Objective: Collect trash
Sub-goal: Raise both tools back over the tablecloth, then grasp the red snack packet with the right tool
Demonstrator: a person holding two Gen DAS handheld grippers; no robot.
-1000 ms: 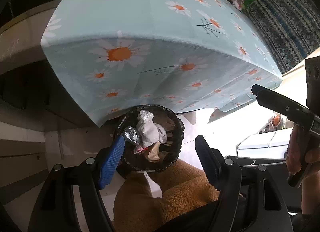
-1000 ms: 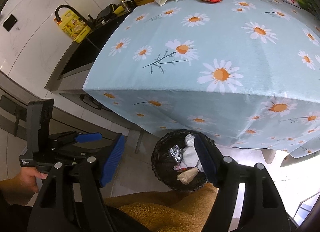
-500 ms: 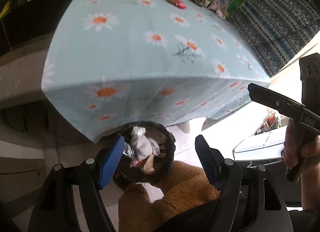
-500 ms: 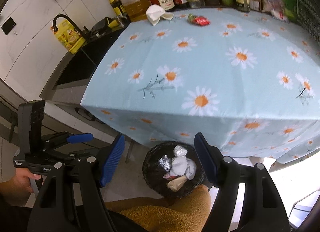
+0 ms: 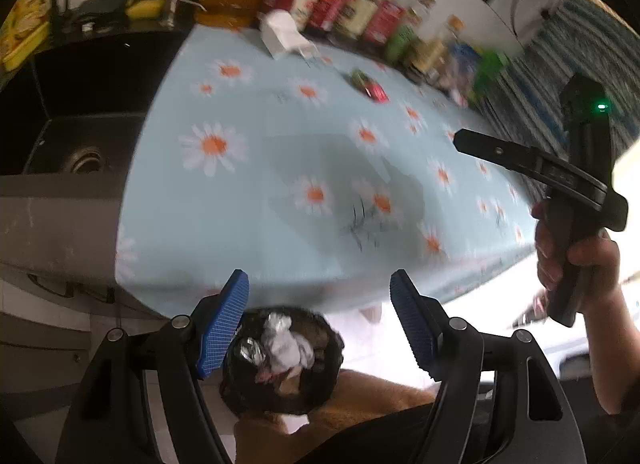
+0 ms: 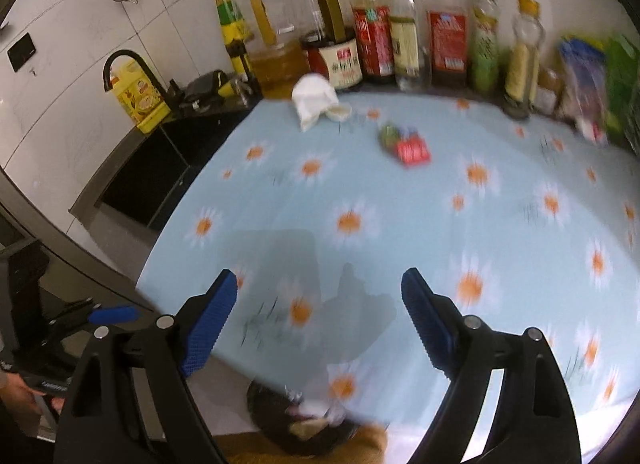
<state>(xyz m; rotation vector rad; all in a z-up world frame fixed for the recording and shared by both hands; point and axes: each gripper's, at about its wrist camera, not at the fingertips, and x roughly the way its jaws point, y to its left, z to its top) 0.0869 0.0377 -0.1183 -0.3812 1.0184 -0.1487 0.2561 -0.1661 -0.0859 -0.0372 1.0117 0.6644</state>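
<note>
A black bin with crumpled white and foil trash stands on the floor below the table edge; it also shows in the right wrist view. A red-green wrapper and a crumpled white paper lie at the far side of the daisy tablecloth. My left gripper is open and empty above the bin. My right gripper is open and empty over the table's near edge; its body shows in the left wrist view.
A row of sauce and oil bottles lines the back wall behind the table. A black sink with a faucet lies to the left. A yellow oil jug stands by it. A brown fuzzy surface lies beside the bin.
Both grippers have risen and tilted up from the bin toward the tabletop. The bin has slid to the bottom of both views, and the bottles and far trash have come into view.
</note>
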